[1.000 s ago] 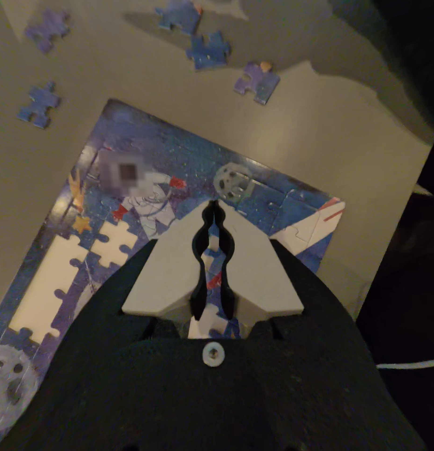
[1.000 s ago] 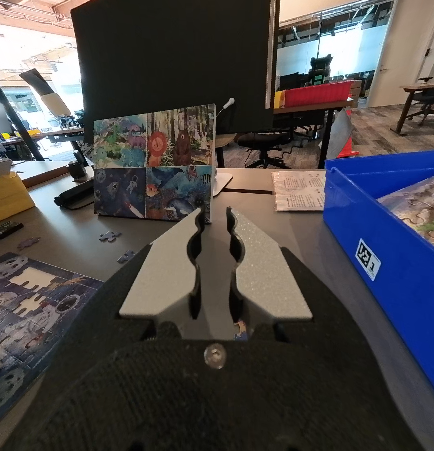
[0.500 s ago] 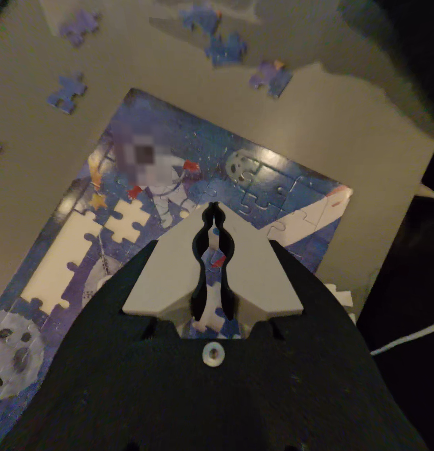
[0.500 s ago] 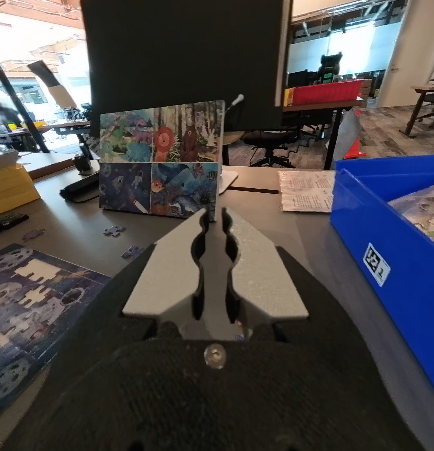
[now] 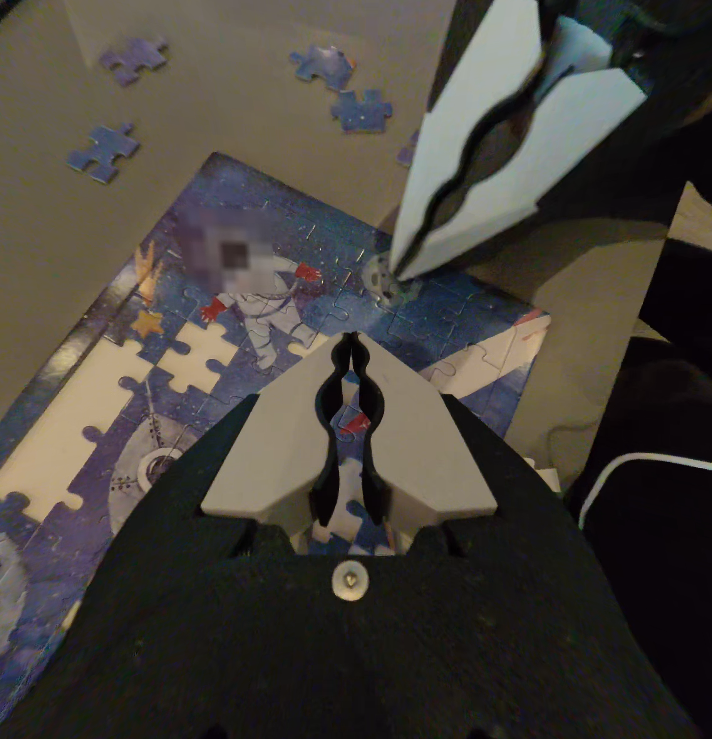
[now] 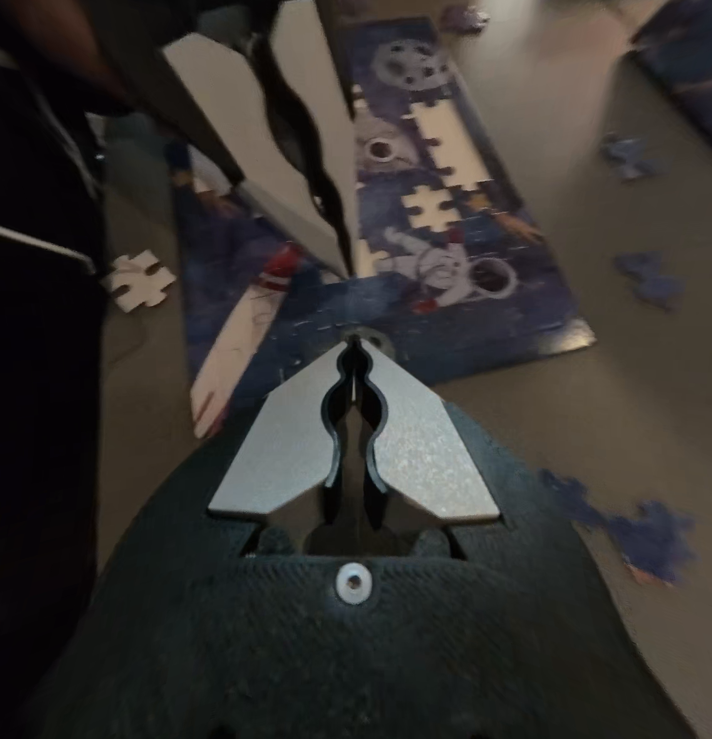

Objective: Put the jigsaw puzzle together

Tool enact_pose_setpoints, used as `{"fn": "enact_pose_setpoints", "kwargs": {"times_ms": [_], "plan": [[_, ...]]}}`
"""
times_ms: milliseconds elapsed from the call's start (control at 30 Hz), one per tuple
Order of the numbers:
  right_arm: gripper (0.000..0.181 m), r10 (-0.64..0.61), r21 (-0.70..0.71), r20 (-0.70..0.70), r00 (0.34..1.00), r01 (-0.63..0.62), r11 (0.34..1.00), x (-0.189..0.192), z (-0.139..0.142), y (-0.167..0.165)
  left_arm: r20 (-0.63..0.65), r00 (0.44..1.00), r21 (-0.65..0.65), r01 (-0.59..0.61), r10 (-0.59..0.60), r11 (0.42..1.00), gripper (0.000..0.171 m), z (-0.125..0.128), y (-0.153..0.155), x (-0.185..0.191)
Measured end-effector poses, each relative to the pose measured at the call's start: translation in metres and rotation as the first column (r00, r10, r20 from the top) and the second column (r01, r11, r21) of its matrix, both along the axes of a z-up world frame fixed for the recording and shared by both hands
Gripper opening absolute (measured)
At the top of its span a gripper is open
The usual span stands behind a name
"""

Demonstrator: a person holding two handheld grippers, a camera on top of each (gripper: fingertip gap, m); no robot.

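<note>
A space-themed jigsaw puzzle (image 5: 346, 256) lies on the tan table, with white empty gaps (image 5: 66, 404) at its left side. My left gripper (image 5: 351, 336) is shut and empty, hovering over the puzzle's middle near the astronaut. My right gripper (image 5: 400, 276) is shut, its tips down on the grey planet at the puzzle's far edge. In the right wrist view the right gripper (image 6: 354, 340) touches the puzzle (image 6: 466, 328) and the left gripper (image 6: 346, 272) stands just beyond it. Loose blue pieces (image 5: 104, 154) (image 5: 362, 110) lie beyond the puzzle.
More loose pieces lie on the table (image 5: 324, 66) (image 5: 132, 60) (image 6: 648, 280) (image 6: 634, 532). A white face-down piece (image 6: 140, 280) lies beside the puzzle near a dark-clothed person (image 6: 34, 280). The table edge (image 5: 610, 360) runs along the right. Only a small space, under 4 cm, lies between the two pairs of fingers. The white face-down piece (image 6: 140, 280) lies around 11 cm away from my left fingertips.
My right gripper closed and swung down from facing across the room onto the puzzle, entering the left wrist view. My left gripper drew back a little over the puzzle, staying shut.
</note>
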State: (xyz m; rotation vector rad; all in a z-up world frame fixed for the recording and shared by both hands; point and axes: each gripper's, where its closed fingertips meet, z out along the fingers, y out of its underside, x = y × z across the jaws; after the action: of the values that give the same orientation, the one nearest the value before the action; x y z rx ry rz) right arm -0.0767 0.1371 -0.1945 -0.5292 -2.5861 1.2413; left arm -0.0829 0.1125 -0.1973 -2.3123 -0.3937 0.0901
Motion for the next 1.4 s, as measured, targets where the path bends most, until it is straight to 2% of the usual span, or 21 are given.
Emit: {"fn": "enact_pose_setpoints", "kwargs": {"times_ms": [167,300,400,500,533,567,633,667,733,800,833,900,933,967,1033,1100,1167,1233,1300,1333,1400], "plan": [[0.0,0.149,-0.009,0.106,0.983,-0.149,0.989,0.016,-0.006,-0.019,0.064,0.998,-0.01,0.024,-0.023,1.0,0.0,-0.007,0.0,0.004],[0.0,0.013,0.022,0.047,0.999,-0.014,1.0,-0.02,-0.007,-0.013,0.068,0.997,-0.006,0.027,-0.027,1.0,0.0,-0.007,0.0,0.004],[0.0,0.181,-0.017,0.143,0.973,-0.181,0.983,0.007,-0.007,-0.024,0.073,0.997,0.0,0.022,-0.022,1.0,0.0,-0.007,0.0,0.004],[0.0,0.035,0.04,0.005,0.999,-0.035,0.999,-0.023,-0.007,-0.014,0.071,0.997,-0.002,0.025,-0.025,1.0,0.0,-0.007,0.0,0.004],[0.0,0.069,0.034,0.02,0.997,-0.07,0.997,-0.017,-0.007,-0.015,0.072,0.997,-0.002,0.026,-0.026,1.0,0.0,-0.007,0.0,0.004],[0.0,0.192,0.0,0.101,0.976,-0.193,0.981,0.006,-0.007,-0.022,0.072,0.997,-0.002,0.027,-0.027,1.0,0.0,-0.007,0.0,0.004],[0.0,0.348,-0.06,0.244,0.905,-0.344,0.937,0.042,-0.007,-0.03,0.076,0.997,0.0,0.029,-0.029,1.0,0.0,-0.007,0.0,0.004],[0.0,0.326,-0.053,0.232,0.917,-0.323,0.945,0.038,-0.007,-0.03,0.079,0.996,0.002,0.029,-0.029,1.0,0.0,-0.007,0.0,0.004],[0.0,0.097,0.011,0.073,0.993,-0.098,0.995,-0.006,-0.007,-0.018,0.083,0.996,0.007,0.025,-0.026,1.0,0.0,-0.007,0.0,0.004],[0.0,-0.03,0.05,-0.016,0.999,0.031,0.998,-0.028,-0.007,-0.002,0.084,0.996,0.01,0.022,-0.023,1.0,0.0,-0.007,0.0,0.004],[0.0,0.062,0.028,0.035,0.997,-0.063,0.998,-0.01,-0.008,-0.01,0.086,0.996,0.011,0.02,-0.021,1.0,0.0,-0.007,0.0,0.003],[0.0,0.353,-0.059,0.242,0.904,-0.349,0.935,0.053,-0.008,-0.029,0.096,0.995,0.014,0.015,-0.016,1.0,0.0,-0.007,0.0,0.004],[0.0,0.387,-0.075,0.277,0.879,-0.382,0.921,0.063,-0.007,-0.034,0.103,0.995,0.016,0.011,-0.012,1.0,0.0,-0.007,0.0,0.004],[0.0,0.363,-0.063,0.251,0.897,-0.359,0.931,0.057,-0.008,-0.036,0.107,0.994,0.017,0.008,-0.01,1.0,0.0,-0.007,0.0,0.004],[0.0,0.139,0.016,0.064,0.988,-0.14,0.99,0.006,-0.008,-0.024,0.106,0.994,0.014,0.006,-0.008,1.0,0.0,-0.007,0.0,0.004],[0.0,-0.115,0.087,-0.096,0.989,0.123,0.989,-0.045,-0.008,0.005,0.092,0.996,0.006,0.006,-0.006,1.0,0.0,-0.007,-0.001,0.004],[0.0,-0.152,0.09,-0.091,0.984,0.16,0.983,-0.051,-0.008,0.01,0.085,0.996,-0.013,0.016,-0.015,1.0,0.0,-0.008,-0.003,0.008],[0.0,0.029,0.04,0.032,0.999,-0.03,0.999,-0.014,-0.008,-0.013,0.114,0.993,-0.017,0.035,-0.032,0.999,0.0,-0.008,-0.004,0.015],[0.0,0.282,-0.058,0.245,0.928,-0.276,0.959,0.048,-0.008,-0.036,0.158,0.987,0.004,0.032,-0.032,0.999,0.0,-0.008,-0.006,0.018],[0.0,0.336,-0.08,0.297,0.894,-0.327,0.942,0.065,-0.008,-0.04,0.183,0.982,0.018,0.036,-0.039,0.999,0.0,-0.007,-0.006,0.02],[0.0,0.309,-0.063,0.264,0.914,-0.304,0.951,0.064,-0.008,-0.04,0.207,0.978,0.053,0.029,-0.039,0.998,0.0,-0.002,-0.01,0.018]]}}
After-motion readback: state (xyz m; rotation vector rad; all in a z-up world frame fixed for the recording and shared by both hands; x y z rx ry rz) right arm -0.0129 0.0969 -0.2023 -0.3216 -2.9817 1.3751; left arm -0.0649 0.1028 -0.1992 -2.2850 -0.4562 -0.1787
